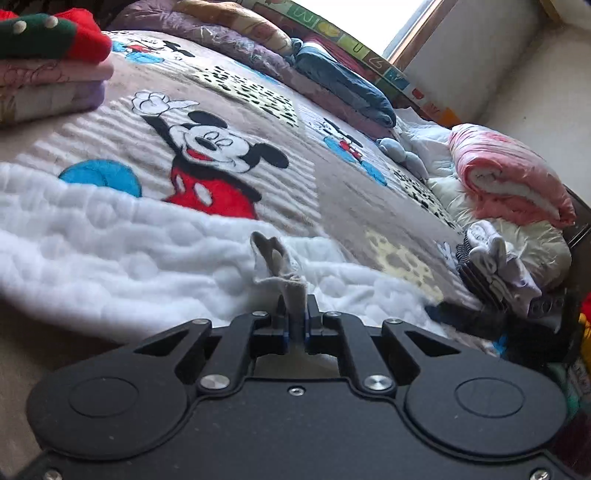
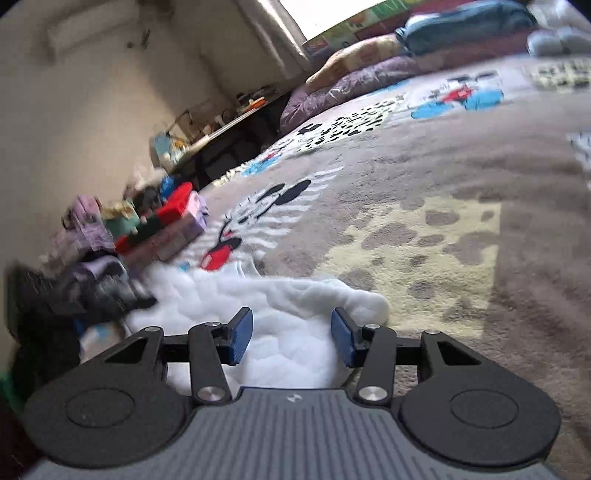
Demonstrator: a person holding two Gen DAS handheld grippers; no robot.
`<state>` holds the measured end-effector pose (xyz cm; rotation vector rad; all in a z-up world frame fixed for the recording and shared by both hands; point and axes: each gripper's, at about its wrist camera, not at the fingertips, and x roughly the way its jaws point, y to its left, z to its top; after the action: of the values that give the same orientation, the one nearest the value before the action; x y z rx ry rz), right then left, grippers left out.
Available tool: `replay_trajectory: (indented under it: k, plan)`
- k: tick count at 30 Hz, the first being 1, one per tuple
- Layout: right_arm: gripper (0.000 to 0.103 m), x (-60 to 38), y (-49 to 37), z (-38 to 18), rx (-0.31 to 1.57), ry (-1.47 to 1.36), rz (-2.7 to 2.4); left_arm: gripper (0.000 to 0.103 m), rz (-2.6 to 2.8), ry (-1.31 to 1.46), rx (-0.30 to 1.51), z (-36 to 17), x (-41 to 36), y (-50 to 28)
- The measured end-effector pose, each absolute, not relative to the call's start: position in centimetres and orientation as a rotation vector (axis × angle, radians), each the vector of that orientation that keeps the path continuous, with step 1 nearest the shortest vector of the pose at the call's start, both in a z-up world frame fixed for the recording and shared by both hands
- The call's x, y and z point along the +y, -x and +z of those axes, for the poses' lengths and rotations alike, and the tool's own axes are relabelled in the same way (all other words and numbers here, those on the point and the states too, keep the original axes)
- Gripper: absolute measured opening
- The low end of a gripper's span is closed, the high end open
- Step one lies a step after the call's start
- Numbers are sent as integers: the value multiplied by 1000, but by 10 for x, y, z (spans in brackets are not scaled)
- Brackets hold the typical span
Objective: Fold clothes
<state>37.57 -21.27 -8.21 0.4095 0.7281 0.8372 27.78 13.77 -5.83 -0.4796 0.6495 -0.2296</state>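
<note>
White quilted garment [image 1: 110, 236] lies spread low across the near side of the bed, on a grey-brown cartoon-mouse blanket [image 1: 332, 192]. Left gripper [image 1: 295, 317]: jaws pressed together, pinching a small grey flap of cloth [image 1: 280, 266] that stands up crumpled above the fingertips; the flap looks like an edge or lining of the white piece, cannot say for sure. Right gripper [image 2: 291, 339]: blue pads [image 2: 240, 334] spread apart, nothing pinched between them, the white garment [image 2: 280, 332] lying just beyond and under the gap. That garment ends in a rounded lobe near the right pad. Folded stack [image 1: 48, 70] sits on the far left of the blanket: a red and green knit on top, pale pink and lilac layers below. Same stack shows in the right view [image 2: 166, 229], blurred, with a loose heap of dark and lilac clothes [image 2: 88, 266] beside it. Rolled pink quilt [image 1: 509, 173] rests at the right edge of the bed, small grey-white pieces [image 1: 495, 254] below it. Bedding in purple and blue [image 1: 332, 81] is piled along the far side under the window [image 1: 369, 18].
</note>
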Motion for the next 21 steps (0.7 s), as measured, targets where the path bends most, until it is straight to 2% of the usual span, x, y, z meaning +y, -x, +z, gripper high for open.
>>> replay_trajectory:
  k: [5, 9, 15, 21]
  plan:
    - [58, -228, -384, -86, 805, -649, 853, 4, -298, 274, 453, -29, 111, -247]
    - [59, -234, -388, -102, 847, -826, 850, 4, -405, 79, 325, -10, 75, -211]
    - [61, -242, -391, -122, 858, -1051, 837, 4, -590, -98, 237, -2, 24, -181]
    - [64, -248, -395, -136, 840, -1213, 834, 4, -787, -400, 228, -31, -14, -161]
